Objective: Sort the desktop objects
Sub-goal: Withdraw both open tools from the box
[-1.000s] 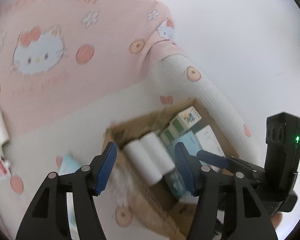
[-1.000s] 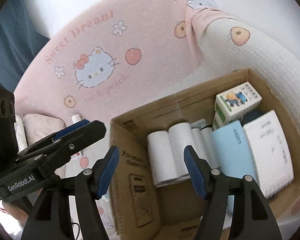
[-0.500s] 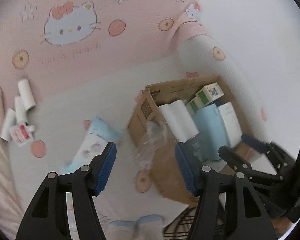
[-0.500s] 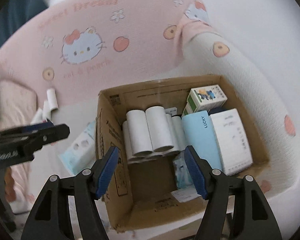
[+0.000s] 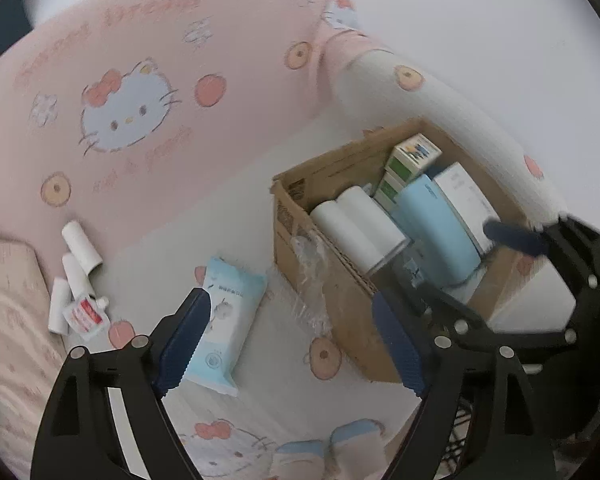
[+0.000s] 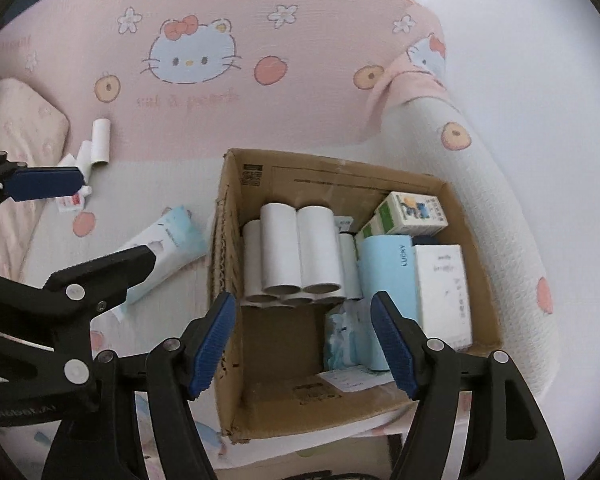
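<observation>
Both grippers are seen with fingers spreading and nothing between them: the left gripper point(image 5: 288, 344) is held above the pale blue wipes pack point(image 5: 224, 328) lying on the bed sheet point(image 5: 236, 200), the right gripper point(image 6: 304, 344) above the cardboard box point(image 6: 228, 240). White paper rolls point(image 6: 296, 252) are stacked inside the box beside a blue pack point(image 6: 388, 280), and three loose rolls point(image 5: 80, 248) lie well apart near a sachet point(image 5: 83, 314).

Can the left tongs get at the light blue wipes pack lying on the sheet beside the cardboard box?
Probably yes. The left tongs are empty with jaws opening, and the wipes pack lies flat just ahead of them, apart from the cardboard box, with nothing on top of it.
</observation>
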A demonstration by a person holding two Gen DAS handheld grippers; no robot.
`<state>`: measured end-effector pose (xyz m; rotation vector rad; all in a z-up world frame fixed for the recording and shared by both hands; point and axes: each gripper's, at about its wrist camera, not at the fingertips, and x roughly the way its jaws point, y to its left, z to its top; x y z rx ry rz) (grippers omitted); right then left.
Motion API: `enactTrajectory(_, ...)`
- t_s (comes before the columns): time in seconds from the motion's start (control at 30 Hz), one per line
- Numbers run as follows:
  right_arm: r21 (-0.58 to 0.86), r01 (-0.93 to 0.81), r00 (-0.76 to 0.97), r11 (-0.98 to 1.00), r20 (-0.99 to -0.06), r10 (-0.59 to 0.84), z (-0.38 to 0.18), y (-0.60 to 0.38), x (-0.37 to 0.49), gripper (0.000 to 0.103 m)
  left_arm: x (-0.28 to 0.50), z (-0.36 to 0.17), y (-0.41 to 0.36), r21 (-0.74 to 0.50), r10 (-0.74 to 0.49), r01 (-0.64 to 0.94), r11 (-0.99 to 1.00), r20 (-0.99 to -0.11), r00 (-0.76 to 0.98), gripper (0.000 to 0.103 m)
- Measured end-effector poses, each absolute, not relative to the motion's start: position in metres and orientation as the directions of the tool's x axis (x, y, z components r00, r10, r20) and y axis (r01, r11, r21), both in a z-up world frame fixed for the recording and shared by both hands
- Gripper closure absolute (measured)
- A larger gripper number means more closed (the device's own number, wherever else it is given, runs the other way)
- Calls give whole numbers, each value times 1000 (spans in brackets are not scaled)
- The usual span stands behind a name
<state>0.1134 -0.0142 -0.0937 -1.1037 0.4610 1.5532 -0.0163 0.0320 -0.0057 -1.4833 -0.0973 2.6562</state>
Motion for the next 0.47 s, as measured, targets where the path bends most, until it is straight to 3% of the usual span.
enactTrajectory(0.17,-235,-921,28,-312,-836,548,-91,-17,116,33,-20,-8,17,-121,89,31,-992,-858,-506,17)
enactTrajectory(0.47,-228,-915,12,-332,-840,542,-92,-18,112,32,-17,-6,22,-132,116,-6,-991,-848,-518,17)
